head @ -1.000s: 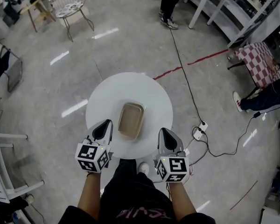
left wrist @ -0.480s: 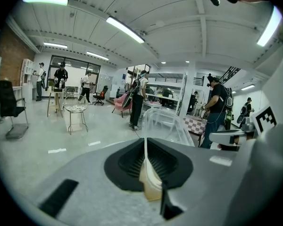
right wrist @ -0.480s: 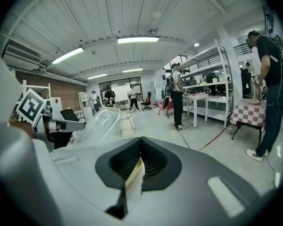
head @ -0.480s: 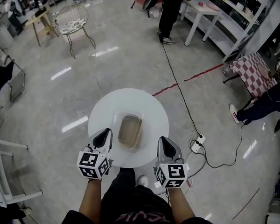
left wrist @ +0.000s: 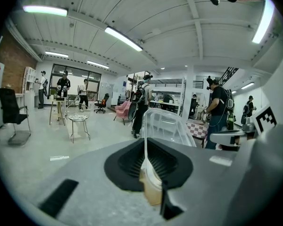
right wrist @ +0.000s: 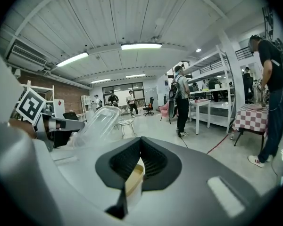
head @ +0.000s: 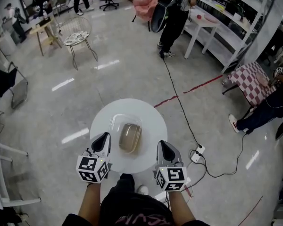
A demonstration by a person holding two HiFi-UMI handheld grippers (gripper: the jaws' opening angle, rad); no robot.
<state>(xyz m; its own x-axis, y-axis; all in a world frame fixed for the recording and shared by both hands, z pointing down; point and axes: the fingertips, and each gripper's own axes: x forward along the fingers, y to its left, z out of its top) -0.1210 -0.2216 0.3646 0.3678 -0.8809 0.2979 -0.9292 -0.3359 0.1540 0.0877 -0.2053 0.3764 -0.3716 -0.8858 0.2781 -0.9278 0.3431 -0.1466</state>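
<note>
Over the round white surface [head: 153, 119], the clear container [head: 130, 136] with tan contents sits between both grippers. Left gripper [head: 104, 139] and right gripper [head: 162, 147] each have jaws clenched on its rim. Two-sided grasp is made; lift-off from the surface cannot be confirmed.

White table [head: 153, 121], clear container [head: 130, 138] with tan contents, grey floor [head: 132, 65], red-checked cloth [head: 250, 81]

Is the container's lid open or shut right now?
Open: in both gripper views the clear lid stands tilted up above the beige-filled container.
</note>
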